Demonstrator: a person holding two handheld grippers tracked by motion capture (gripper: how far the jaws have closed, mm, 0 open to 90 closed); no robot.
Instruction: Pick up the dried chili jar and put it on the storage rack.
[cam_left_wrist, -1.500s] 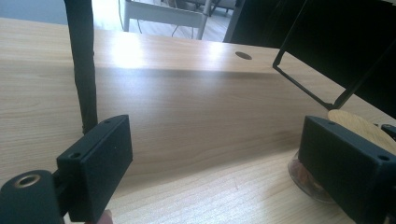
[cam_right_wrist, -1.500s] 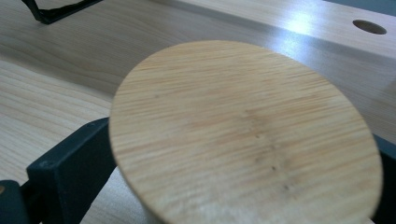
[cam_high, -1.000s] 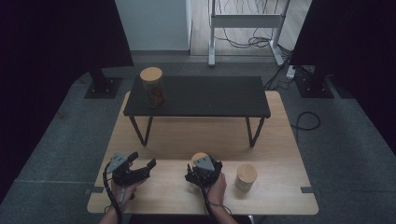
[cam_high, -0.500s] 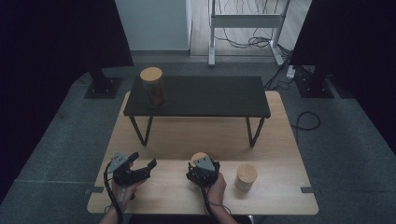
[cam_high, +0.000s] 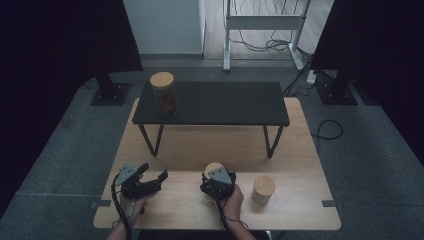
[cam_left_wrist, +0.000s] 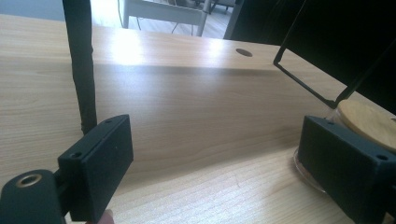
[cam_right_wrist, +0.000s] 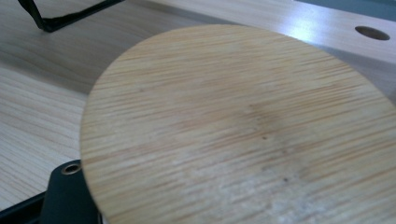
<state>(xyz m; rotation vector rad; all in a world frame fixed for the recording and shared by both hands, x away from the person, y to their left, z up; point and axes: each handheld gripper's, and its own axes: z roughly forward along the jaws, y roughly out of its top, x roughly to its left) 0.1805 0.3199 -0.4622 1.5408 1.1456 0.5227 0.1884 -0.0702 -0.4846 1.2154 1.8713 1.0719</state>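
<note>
A glass jar with a round wooden lid (cam_high: 212, 167) stands on the light wooden table (cam_high: 300, 150) near its front edge. My right gripper (cam_high: 217, 176) is shut on this jar from the near side. In the right gripper view the lid (cam_right_wrist: 243, 126) lies just above the jaws and hides most of them. My left gripper (cam_high: 153, 171) rests to the left of the jar, apart from it, its jaws open with nothing between them (cam_left_wrist: 219, 158). The same jar's lid (cam_left_wrist: 369, 121) peeks out behind that gripper's right-hand jaw.
A second wooden-lidded jar (cam_high: 263, 189) stands right of the held one. A low black side table (cam_high: 225, 102) on thin legs spans the back of the wooden table and carries a third jar (cam_high: 163, 92). One black leg (cam_left_wrist: 81, 70) rises ahead of my left gripper.
The right gripper's jaws have drawn in from a wider spread and now clamp the jar. Both hands stay where they were.
</note>
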